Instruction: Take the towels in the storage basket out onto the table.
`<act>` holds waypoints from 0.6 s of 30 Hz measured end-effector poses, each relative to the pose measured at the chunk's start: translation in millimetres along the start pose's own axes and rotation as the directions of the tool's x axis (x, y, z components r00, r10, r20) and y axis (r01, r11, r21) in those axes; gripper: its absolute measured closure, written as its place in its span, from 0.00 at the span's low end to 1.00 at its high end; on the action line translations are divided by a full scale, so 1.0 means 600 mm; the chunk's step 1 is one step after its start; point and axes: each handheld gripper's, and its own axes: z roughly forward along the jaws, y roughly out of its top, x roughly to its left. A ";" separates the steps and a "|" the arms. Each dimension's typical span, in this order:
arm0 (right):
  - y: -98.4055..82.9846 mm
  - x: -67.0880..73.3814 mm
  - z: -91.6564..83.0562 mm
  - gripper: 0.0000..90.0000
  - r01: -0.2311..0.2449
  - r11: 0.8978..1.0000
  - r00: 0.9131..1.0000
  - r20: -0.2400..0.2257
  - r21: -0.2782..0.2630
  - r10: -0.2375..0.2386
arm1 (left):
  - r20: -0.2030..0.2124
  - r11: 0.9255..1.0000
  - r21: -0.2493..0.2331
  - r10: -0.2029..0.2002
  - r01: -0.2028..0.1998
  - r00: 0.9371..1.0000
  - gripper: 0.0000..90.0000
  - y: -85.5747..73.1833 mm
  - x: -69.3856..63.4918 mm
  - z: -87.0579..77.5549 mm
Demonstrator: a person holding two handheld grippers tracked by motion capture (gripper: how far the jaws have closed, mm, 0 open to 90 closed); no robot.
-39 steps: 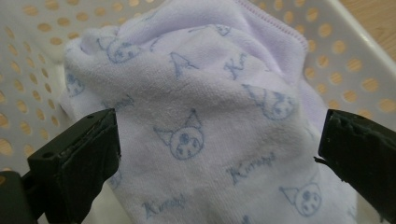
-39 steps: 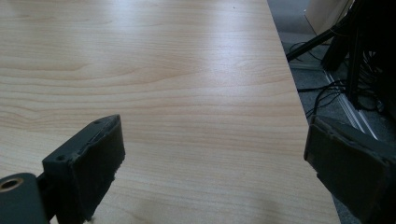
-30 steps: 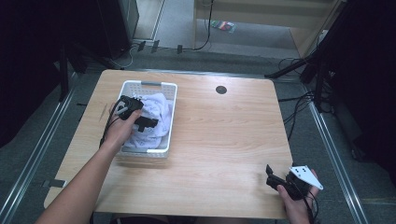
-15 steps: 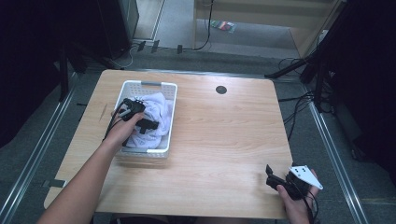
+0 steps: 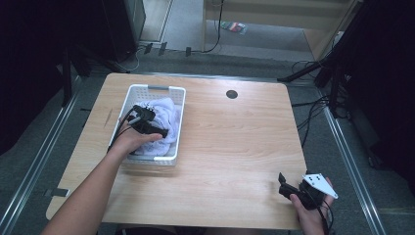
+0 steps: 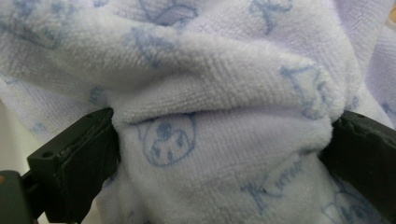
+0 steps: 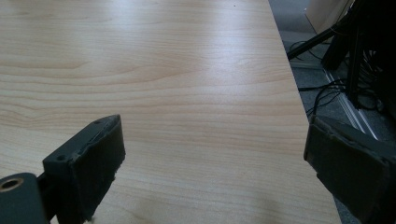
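Observation:
A pale lilac towel (image 5: 165, 108) with blue printed figures lies bunched in a white plastic basket (image 5: 157, 88) on the left half of the wooden table (image 5: 235, 137). My left gripper (image 5: 156, 129) is pushed down into the basket. In the left gripper view its jaws stand wide apart with a thick fold of the towel (image 6: 210, 93) bulging between them, so the left gripper (image 6: 222, 154) is open. My right gripper (image 5: 284, 185) rests low at the table's near right corner. In its own view the right gripper (image 7: 215, 163) is open over bare wood (image 7: 163, 70).
A round black cable port (image 5: 232, 94) sits near the table's far edge. The table's right edge (image 7: 299, 102) runs close beside the right gripper, with cables and floor beyond it. Dark stands surround the table.
The left gripper has shifted slightly to the right inside the basket, into the towel. The right gripper has stayed put.

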 end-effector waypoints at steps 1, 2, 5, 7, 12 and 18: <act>0.000 0.000 0.000 0.06 0.001 1.000 1.000 0.000 0.000 -0.001 | -0.003 1.000 0.011 -0.009 0.009 1.000 0.00 0.001 0.000 0.000; 0.000 0.000 0.000 0.06 0.000 1.000 1.000 0.000 0.000 0.000 | 0.000 1.000 0.025 -0.018 0.018 1.000 0.00 0.002 -0.001 0.001; 0.000 0.000 0.000 0.06 0.001 1.000 1.000 0.001 0.003 -0.001 | 0.003 0.998 0.060 -0.037 0.036 0.999 0.03 0.007 -0.002 0.002; 0.000 0.000 0.001 0.06 -0.002 1.000 1.000 0.003 0.004 0.002 | 0.008 0.997 0.071 -0.038 0.037 0.999 0.07 0.008 -0.002 0.001; 0.000 0.000 0.001 0.06 -0.002 1.000 1.000 0.005 0.007 0.002 | 0.046 0.998 0.062 -0.023 0.021 0.999 0.30 0.009 -0.005 -0.010; 0.000 0.000 0.001 0.06 -0.002 1.000 1.000 0.007 0.007 0.002 | 0.072 0.998 0.060 -0.020 0.016 0.997 0.61 0.010 -0.008 -0.015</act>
